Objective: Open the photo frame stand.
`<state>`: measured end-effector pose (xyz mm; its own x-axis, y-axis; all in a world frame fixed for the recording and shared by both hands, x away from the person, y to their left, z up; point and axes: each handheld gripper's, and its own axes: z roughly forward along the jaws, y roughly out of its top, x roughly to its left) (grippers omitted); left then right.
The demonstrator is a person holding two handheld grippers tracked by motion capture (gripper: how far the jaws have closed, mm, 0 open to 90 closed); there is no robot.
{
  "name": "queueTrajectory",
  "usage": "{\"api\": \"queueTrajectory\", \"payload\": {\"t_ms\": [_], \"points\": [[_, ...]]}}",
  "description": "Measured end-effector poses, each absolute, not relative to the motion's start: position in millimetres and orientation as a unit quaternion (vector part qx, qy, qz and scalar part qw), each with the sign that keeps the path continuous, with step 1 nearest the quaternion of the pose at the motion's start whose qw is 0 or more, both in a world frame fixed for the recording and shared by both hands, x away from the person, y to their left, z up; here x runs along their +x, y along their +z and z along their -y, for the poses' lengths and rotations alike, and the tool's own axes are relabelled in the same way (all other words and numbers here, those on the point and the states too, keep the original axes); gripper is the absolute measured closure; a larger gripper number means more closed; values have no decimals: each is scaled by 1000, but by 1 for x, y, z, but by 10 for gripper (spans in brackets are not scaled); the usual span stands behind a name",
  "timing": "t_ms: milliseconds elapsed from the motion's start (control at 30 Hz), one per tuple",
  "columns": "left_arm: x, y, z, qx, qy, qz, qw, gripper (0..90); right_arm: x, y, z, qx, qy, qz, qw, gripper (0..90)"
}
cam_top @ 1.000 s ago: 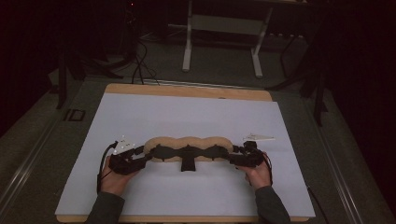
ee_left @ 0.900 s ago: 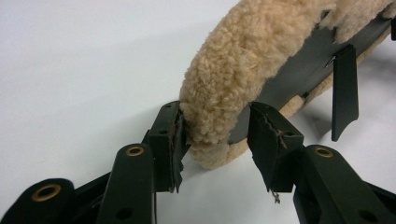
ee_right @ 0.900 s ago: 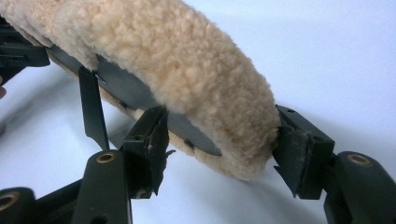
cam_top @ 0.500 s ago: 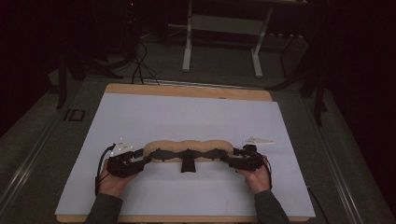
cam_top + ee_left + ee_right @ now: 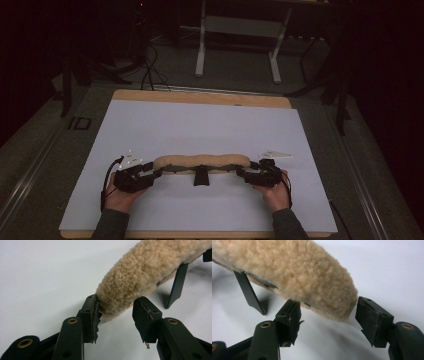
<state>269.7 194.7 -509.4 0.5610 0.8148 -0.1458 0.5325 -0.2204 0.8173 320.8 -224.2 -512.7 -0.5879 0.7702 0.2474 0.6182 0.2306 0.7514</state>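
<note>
Tools [image 5: 150,172] level at pad [image 5: 201,161] ends

Fleece pad [image 5: 201,161] is lying crosswise on table [image 5: 200,125], near front edge. Left gripper [image 5: 150,171] is sitting at its left end, right gripper [image 5: 243,172] at its right end.

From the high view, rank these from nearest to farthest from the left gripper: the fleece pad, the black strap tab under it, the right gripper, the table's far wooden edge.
1. Fleece pad: its end sits at the left gripper.
2. Black strap tab: mid-pad, to the right.
3. Right gripper: at the pad's other end.
4. Far wooden edge: across the table, farthest.
</note>
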Motion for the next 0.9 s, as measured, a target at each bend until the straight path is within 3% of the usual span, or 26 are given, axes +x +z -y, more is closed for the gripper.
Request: {"api": "queueTrajectory", "payload": {"t_ms": [533, 900], "points": [[267, -509, -200, 767, 159, -438, 442, 544, 318, -511, 229, 446, 420, -784, 99, 349], [268, -506, -220, 772, 130, -431, 449, 510, 316, -510, 229, 442, 412, -791, 91, 334]]}}
